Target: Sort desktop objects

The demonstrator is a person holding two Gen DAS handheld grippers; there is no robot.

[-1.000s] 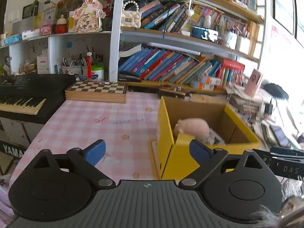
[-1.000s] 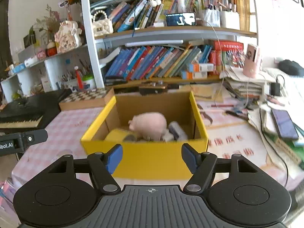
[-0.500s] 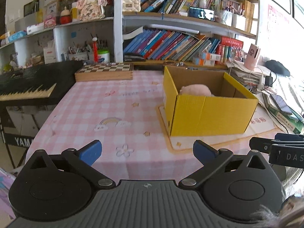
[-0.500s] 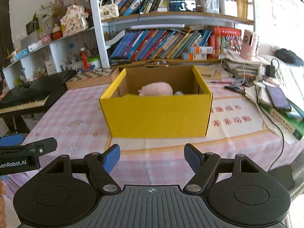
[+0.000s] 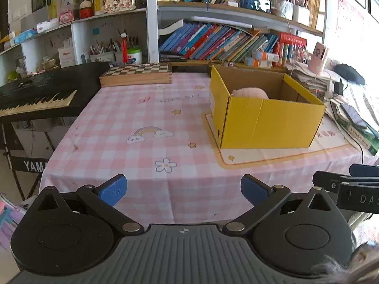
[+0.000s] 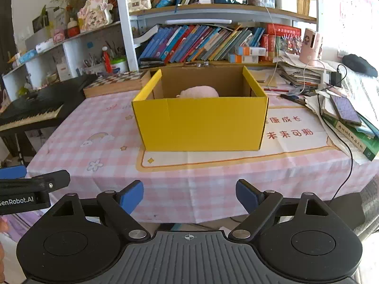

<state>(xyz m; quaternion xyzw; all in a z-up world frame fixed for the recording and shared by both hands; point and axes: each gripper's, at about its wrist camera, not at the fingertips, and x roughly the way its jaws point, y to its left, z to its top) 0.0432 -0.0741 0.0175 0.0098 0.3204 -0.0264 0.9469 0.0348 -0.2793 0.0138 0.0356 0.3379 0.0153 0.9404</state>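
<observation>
A yellow cardboard box (image 5: 267, 120) (image 6: 201, 123) stands on a cream mat on the pink checked tablecloth (image 5: 142, 127). Only the top of a pink plush pig (image 5: 250, 92) (image 6: 197, 91) shows above the box's front wall. My left gripper (image 5: 183, 188) hangs open and empty off the table's front edge, left of the box. My right gripper (image 6: 189, 194) is also held back from the front edge, facing the box; its jaws are opening with nothing between them. Each gripper shows at the edge of the other's view.
A wooden chessboard box (image 5: 137, 74) lies at the table's back left. A black keyboard (image 5: 35, 92) stands left of the table. Books, a phone (image 6: 344, 110) and a black cable (image 6: 348, 146) crowd the right side. Bookshelves (image 6: 201, 40) rise behind.
Both grippers have pulled back and down from over the box to beyond the table's front edge. The right gripper's jaws have spread wider. The pig stays in the box.
</observation>
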